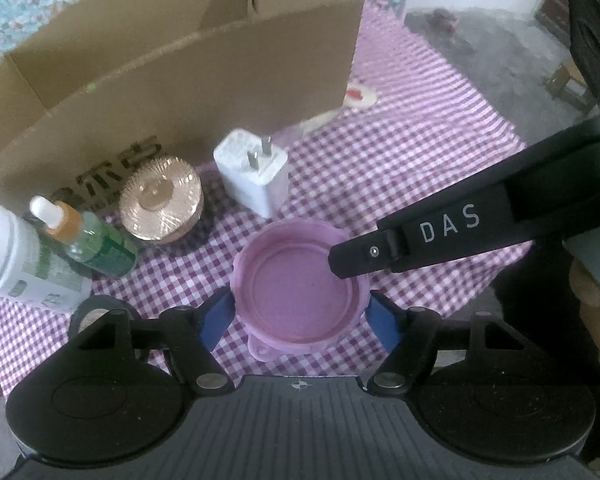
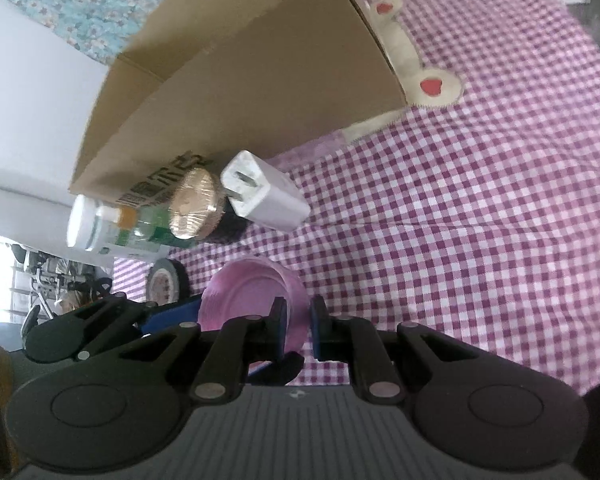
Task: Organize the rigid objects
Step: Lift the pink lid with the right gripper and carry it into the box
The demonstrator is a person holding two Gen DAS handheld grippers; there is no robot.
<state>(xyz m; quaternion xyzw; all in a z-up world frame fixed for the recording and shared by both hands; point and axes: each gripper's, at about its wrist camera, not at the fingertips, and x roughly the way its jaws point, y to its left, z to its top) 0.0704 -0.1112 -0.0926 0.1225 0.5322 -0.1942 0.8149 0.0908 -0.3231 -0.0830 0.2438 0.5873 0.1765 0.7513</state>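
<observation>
Gingham cloth (image 1: 400,168), purple-and-white check with a cream appliqué bearing red hearts (image 2: 432,86), covers the work surface; grey floor and a white wall show beyond it, floral fabric at far left. Open cardboard box (image 1: 188,80) stands on the cloth, and in front of it sit a white charger plug (image 1: 256,172), gold-lidded jar (image 1: 162,202), green dropper bottle (image 1: 96,244) and white bottle (image 1: 16,256). Pink cup (image 1: 300,284), round, shallow, with a small tab on its rim, sits between the blue pads of the left gripper (image 1: 298,316), which press its sides. Right gripper (image 2: 299,332) has its jaws narrowed onto the cup's wall at the rim.
</observation>
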